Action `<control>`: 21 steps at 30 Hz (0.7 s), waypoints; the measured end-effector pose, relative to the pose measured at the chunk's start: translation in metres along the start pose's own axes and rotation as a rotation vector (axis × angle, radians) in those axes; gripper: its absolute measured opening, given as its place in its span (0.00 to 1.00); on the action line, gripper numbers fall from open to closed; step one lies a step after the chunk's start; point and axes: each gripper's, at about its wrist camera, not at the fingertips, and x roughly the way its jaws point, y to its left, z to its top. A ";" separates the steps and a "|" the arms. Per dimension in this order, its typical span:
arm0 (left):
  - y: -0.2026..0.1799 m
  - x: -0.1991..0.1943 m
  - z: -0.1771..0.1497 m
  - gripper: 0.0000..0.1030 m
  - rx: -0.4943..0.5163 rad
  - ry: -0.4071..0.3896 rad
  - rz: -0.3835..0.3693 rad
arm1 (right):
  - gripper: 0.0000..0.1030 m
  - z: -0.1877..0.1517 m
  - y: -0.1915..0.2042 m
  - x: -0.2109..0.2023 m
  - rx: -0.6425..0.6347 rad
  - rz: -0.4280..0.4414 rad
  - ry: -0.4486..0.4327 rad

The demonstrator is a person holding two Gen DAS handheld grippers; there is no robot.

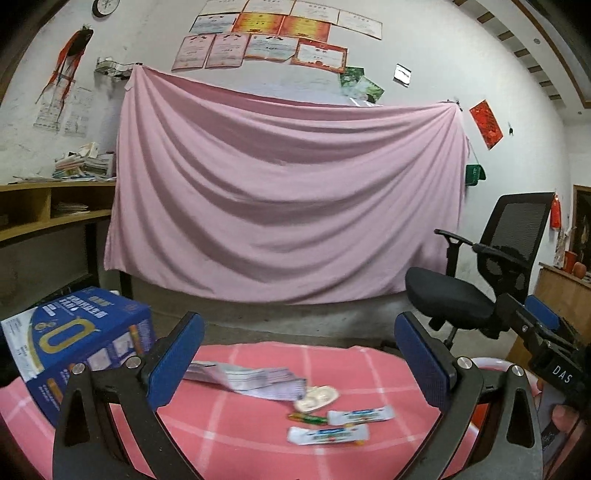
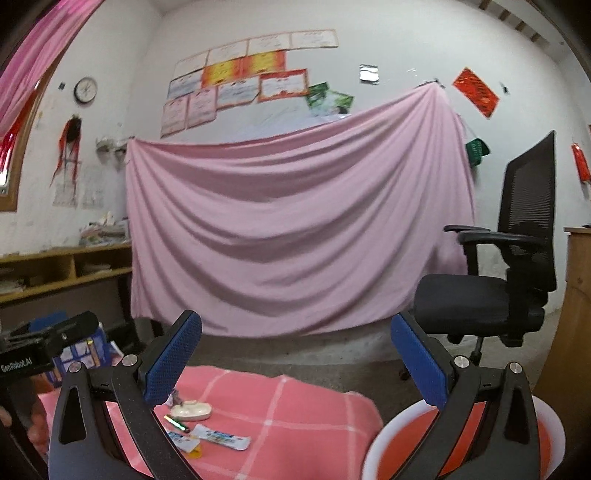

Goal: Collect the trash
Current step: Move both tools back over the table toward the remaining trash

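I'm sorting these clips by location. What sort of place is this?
Probably a lived-in room at home, used as a study: certificates and a clock on the wall, a wooden desk stacked with papers, an office chair.

The white letters "DAS" stand on the black body of the right gripper (image 1: pixel 532 325), seen at the right edge of the left wrist view. "GenRobot.AI" stands in white on the black body of the left gripper (image 2: pixel 48 343), at the left edge of the right wrist view. The blue box (image 1: pixel 79 343) bears a large gold "0" or "Q"-like figure, while its smaller print, the sachets (image 1: pixel 360 415) and the wall certificates (image 1: pixel 273 33) are too blurred to read.
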 end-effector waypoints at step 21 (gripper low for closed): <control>0.032 0.054 -0.036 0.97 -0.051 0.372 -0.012 | 0.89 -0.053 0.023 0.074 -0.095 0.051 0.462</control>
